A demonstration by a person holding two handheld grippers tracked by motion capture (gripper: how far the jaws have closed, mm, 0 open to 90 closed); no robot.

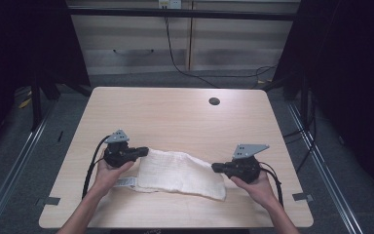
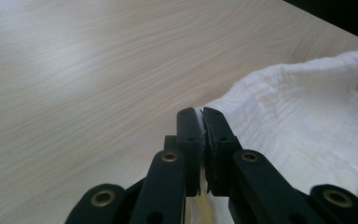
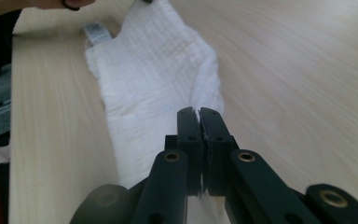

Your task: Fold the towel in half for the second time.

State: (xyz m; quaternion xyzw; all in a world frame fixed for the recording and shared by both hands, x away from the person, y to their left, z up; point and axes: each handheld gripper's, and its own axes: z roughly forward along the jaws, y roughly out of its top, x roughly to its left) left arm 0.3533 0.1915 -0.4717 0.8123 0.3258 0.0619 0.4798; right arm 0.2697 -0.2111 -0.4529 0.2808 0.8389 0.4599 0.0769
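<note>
A white crinkled cloth [image 1: 180,173] lies stretched across the near part of the wooden table [image 1: 175,112], with a small label [image 1: 125,182] at its left end. My left gripper [image 1: 145,151] is shut on the cloth's upper left corner; in the left gripper view a thin edge of the cloth [image 2: 298,126] is pinched between the jaws of the gripper [image 2: 201,113]. My right gripper [image 1: 215,167] is shut on the cloth's right edge; in the right gripper view the cloth [image 3: 154,84] runs away from the closed jaws of the gripper [image 3: 199,112] toward the label [image 3: 96,32].
A dark round cable hole [image 1: 214,101] sits in the table's far right part. Cabinets [image 1: 185,39] with a hanging cable stand behind the table. Black cables trail from both grippers toward the near table edge.
</note>
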